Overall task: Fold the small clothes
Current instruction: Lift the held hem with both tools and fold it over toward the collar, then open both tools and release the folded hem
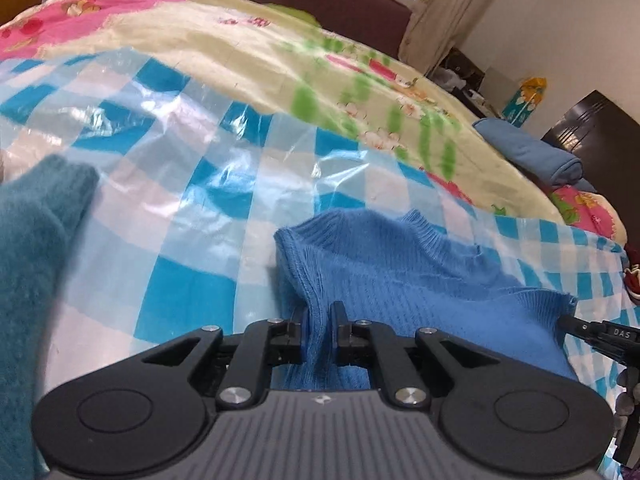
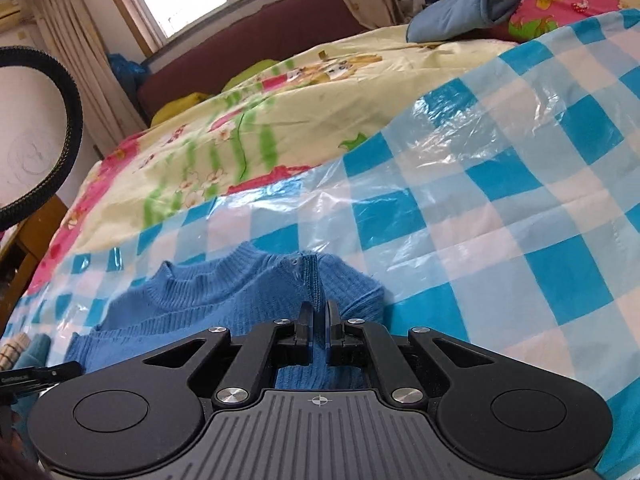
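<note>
Right gripper [image 2: 318,320] clamped on blue sweater [image 2: 224,292]

Lower part of blue knit sweater [image 1: 400,264] hidden behind left gripper [image 1: 320,320] body; same in right wrist view, under right gripper [image 2: 318,320]. Teal garment [image 1: 28,260] cut off by left frame edge, shape indeterminate. Folded blue cloth [image 1: 532,152] partly hidden past the bed's curve; clutter by the far wall too small to identify.

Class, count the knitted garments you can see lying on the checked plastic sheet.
2: a blue sweater pinched by both grippers, and a teal knit at the left wrist view's left edge. Others may lie out of frame.
</note>
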A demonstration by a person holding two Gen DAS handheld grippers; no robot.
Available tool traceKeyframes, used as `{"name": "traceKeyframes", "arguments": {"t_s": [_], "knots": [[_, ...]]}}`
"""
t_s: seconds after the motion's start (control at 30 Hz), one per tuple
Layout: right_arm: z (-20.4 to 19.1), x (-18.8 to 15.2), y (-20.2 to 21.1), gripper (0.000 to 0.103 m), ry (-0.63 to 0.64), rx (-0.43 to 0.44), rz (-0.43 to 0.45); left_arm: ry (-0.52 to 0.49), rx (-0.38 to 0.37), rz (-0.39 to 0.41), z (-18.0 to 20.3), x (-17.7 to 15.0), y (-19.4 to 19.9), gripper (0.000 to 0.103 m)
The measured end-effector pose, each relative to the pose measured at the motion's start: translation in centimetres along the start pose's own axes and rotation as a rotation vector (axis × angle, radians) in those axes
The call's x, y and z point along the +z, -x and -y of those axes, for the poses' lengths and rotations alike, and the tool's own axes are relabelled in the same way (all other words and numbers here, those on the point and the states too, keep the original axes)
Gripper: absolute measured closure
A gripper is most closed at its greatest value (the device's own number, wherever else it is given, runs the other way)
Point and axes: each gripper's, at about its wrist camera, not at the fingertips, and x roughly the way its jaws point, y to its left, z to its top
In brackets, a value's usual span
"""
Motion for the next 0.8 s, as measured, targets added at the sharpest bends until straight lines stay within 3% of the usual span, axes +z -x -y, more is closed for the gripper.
{"name": "traceKeyframes", "arguments": {"t_s": [0.23, 0.37, 0.47, 0.67, 0.8], "knots": [[-0.5, 1.2, 0.5, 0.099, -0.013, 0.016, 0.036, 0.002, -0.017, 0.036, 0.4, 1.6, 0.7, 0.09], [-0.3, 2.4, 2.1, 0.099, -0.079, 0.079, 0.115, 0.036, -0.063, 0.101, 0.2, 3.1, 2.0, 0.091], [-0.3, 3.1, 2.8, 0.099, -0.088, 0.088, 0.165, 0.02, -0.052, 0.126, 0.4, 4.3, 2.3, 0.091], [0.3, 1.1, -1.5, 0.091, -0.066, -0.036, -0.004, 0.027, -0.011, 0.056, -0.4, 2.1, 1.3, 0.091], [0.7, -0.4, -0.8, 0.087, -0.058, -0.078, -0.005, 0.036, -0.012, 0.043, -1.1, 0.0, 2.4, 0.086]]}}
